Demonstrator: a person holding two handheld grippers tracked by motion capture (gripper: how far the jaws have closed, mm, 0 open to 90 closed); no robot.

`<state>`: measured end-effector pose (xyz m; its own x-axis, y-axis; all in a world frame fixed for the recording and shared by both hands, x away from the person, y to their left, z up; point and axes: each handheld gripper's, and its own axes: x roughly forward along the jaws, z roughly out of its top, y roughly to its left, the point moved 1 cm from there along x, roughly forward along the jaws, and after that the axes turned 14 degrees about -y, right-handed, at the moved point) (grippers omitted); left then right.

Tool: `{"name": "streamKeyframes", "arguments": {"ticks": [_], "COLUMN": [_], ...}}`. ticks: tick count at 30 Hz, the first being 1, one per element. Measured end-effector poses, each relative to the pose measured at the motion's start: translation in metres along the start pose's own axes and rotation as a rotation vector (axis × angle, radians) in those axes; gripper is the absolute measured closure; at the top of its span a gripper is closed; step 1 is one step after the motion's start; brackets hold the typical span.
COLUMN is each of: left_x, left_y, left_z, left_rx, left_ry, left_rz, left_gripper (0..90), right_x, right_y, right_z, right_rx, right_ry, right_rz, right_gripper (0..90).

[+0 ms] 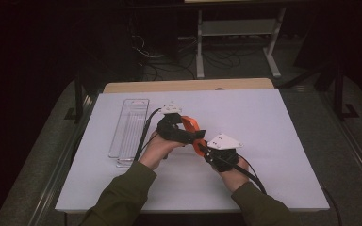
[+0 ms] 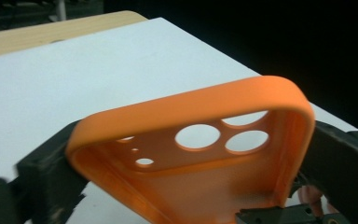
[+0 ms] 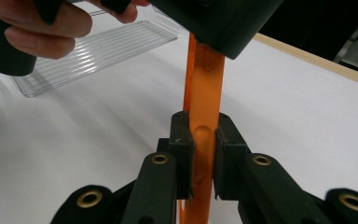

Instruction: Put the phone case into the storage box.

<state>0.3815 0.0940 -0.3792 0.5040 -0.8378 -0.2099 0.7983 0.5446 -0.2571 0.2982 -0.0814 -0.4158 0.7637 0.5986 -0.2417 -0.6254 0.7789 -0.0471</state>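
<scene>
Camera cutouts on orange phone case (image 2: 200,154) face left gripper (image 1: 172,123).

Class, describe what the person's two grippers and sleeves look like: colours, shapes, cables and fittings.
Both sleeves are olive green. The left gripper and right gripper are black, each topped by a pale three-cornered plate and trailing a black cable. Brass-coloured rivets sit in the right gripper's black jaw links.

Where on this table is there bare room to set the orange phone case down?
The right half of the white table is bare to its edge, as is the far strip beyond both claws. The left is crowded: the clear plastic tray lies there, and the orange phone case is held mid-table.
</scene>
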Motion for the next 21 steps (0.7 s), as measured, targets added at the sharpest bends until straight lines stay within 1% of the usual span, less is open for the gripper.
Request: {"name": "streamKeyframes", "arguments": {"ticks": [1, 4, 9, 12, 13, 14, 15, 16, 19, 21], "left_x": [-0.0001, -0.0022, -0.0017, -0.0018, -0.0022, -0.0025, -0.0024, -0.0031, -0.0034, -0.0034], "left_y": [-0.0007, 0.0006, 0.0013, 0.0018, 0.0019, 0.0014, 0.0005, 0.0005, -0.001, -0.0013], "left_z": [0.0001, 0.0015, 0.0002, 0.0004, 0.0009, 0.0011, 0.0014, 0.0018, 0.0025, 0.0024], "left_rx": [-0.016, -0.011, -0.016, -0.031, -0.023, -0.025, -0.025, -0.02, -0.031, -0.027], "left_ry": [-0.014, -0.019, -0.023, -0.029, -0.03, -0.03, -0.044, -0.038, -0.052, -0.054], "left_rz": [0.007, 0.003, 0.001, -0.008, -0.012, -0.012, -0.011, -0.012, -0.013, -0.011], "left_gripper": [4.6, 8.1, 9.0, 10.2, 10.6, 11.0, 11.6, 12.3, 14.3, 14.7], "right_x": [0.0002, 0.0003, 0.0004, 0.0006, 0.0006, 0.0006, 0.0006, 0.0006, 0.0013, 0.0016], "right_y": [0.0002, 0.0007, 0.0009, 0.0012, 0.0013, 0.0013, 0.0012, 0.0012, 0.0015, 0.0015], "right_z": [-0.0002, -0.0003, -0.0006, -0.0011, -0.0011, -0.0011, -0.0011, -0.0011, -0.0018, -0.002], "right_rx": [0.0, -0.001, -0.002, -0.005, -0.006, -0.006, -0.007, -0.008, -0.006, -0.004], "right_ry": [0.001, 0.002, 0.005, 0.008, 0.008, 0.008, 0.008, 0.01, 0.014, 0.016], "right_rz": [0.0, 0.001, -0.001, 0.0, -0.001, -0.001, -0.001, 0.002, 0.002, 0.003], "right_gripper": [78.3, 78.1, 78.1, 77.9, 77.9, 77.8, 77.7, 77.5, 77.0, 77.0]}}
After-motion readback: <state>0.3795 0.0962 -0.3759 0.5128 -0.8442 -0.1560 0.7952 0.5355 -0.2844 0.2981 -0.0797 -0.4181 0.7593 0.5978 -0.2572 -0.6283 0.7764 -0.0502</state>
